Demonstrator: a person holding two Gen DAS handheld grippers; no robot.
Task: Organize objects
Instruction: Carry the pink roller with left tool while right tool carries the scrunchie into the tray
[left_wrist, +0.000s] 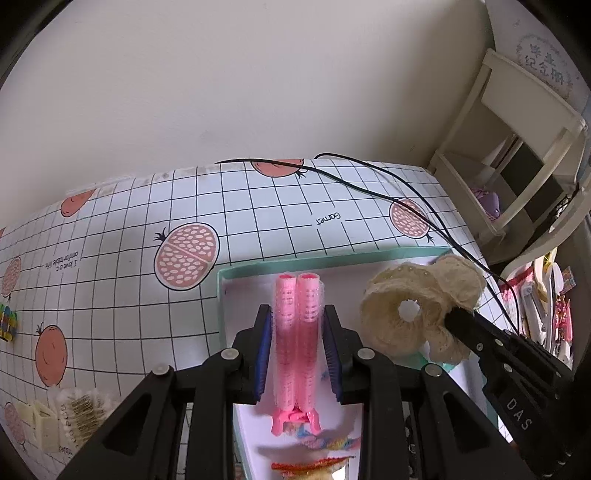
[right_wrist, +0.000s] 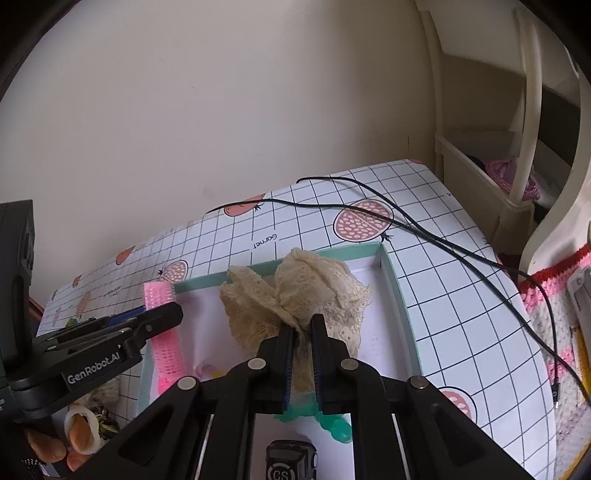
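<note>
My left gripper (left_wrist: 297, 316) is shut on a pink hair-roller clip (left_wrist: 297, 325) made of two tubes, held above the white floor of a teal-rimmed tray (left_wrist: 280, 264). The same pink hair-roller clip (right_wrist: 162, 325) and left gripper (right_wrist: 162, 314) show at the left of the right wrist view. My right gripper (right_wrist: 303, 328) is shut on a cream lace scrunchie (right_wrist: 295, 295) over the tray (right_wrist: 395, 284); in the left wrist view the scrunchie (left_wrist: 417, 310) hangs at the right. A green claw clip (right_wrist: 332, 424) lies under the right gripper.
Colourful crocheted pieces (left_wrist: 325, 443) lie in the tray's near end. A black cable (left_wrist: 388, 192) crosses the gridded pomegranate tablecloth (left_wrist: 110, 258). A cream shelf unit (left_wrist: 517, 166) stands at the right. Cotton swabs and small items (left_wrist: 70, 410) sit at the left. A hand (right_wrist: 74, 439) shows bottom left.
</note>
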